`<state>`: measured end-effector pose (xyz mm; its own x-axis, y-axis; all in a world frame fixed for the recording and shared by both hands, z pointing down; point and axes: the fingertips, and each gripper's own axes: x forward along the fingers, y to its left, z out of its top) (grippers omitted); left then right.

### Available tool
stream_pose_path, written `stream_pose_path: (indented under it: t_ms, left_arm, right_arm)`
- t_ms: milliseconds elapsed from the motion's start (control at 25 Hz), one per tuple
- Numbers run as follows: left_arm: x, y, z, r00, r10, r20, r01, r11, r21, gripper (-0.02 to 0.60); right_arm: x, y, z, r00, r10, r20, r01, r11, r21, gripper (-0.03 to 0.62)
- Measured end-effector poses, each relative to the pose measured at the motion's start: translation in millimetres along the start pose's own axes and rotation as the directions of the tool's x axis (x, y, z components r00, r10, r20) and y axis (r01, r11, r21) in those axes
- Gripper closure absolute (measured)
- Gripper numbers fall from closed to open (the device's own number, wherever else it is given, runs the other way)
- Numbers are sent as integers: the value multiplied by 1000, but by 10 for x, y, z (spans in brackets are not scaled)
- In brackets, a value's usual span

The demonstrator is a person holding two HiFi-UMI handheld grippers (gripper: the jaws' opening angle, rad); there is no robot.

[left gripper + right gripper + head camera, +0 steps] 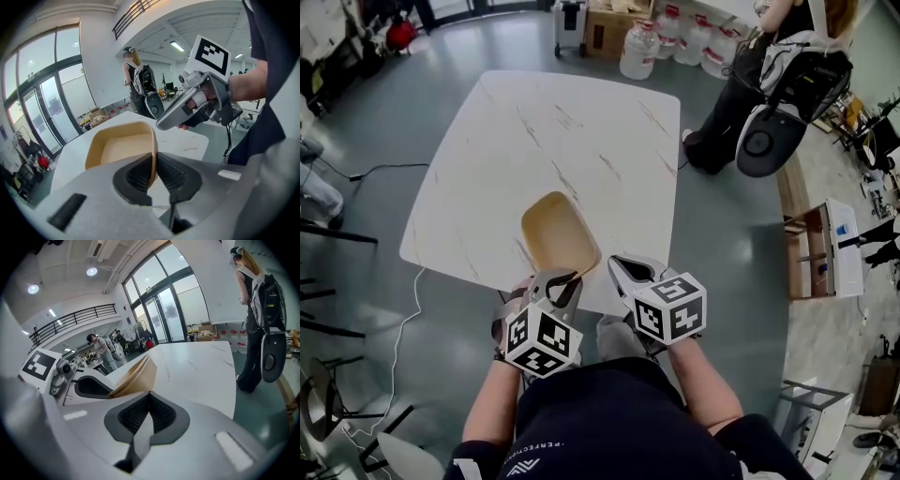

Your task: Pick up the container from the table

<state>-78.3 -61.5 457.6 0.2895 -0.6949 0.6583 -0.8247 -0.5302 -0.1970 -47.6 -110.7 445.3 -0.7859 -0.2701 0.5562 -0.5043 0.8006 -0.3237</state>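
One thing only its own view shows: the left gripper's fingers pinch the tan container's wall. The right gripper's fingers are clenched shut, empty, near the worktop.

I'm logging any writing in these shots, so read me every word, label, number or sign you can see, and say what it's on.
"PERFECTION", as far as it can be made out: small pale print on the person's dark top.
Black-and-white marker cubes: square patterns only, no letters or numbers.
Labels on the clear plastic water jugs: too small to read.
Blue mark on the white box on the floor: too small to read.
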Motion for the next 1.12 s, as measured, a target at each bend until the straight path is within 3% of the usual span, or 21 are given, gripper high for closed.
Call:
stream_pose_path:
  t_ms: [560,1120]
  left_arm:
    - [-337,-485,-258,1000,-8,-18,8,1000,12,554]
    - [-507,-629,-357,1000,-17,-24,18,999,38,554]
  right_arm:
    - [-377,376,-261,999,-7,51,7,1000,-11,595]
    - [-580,484,-362,996,-43,79,44,999,-5,595]
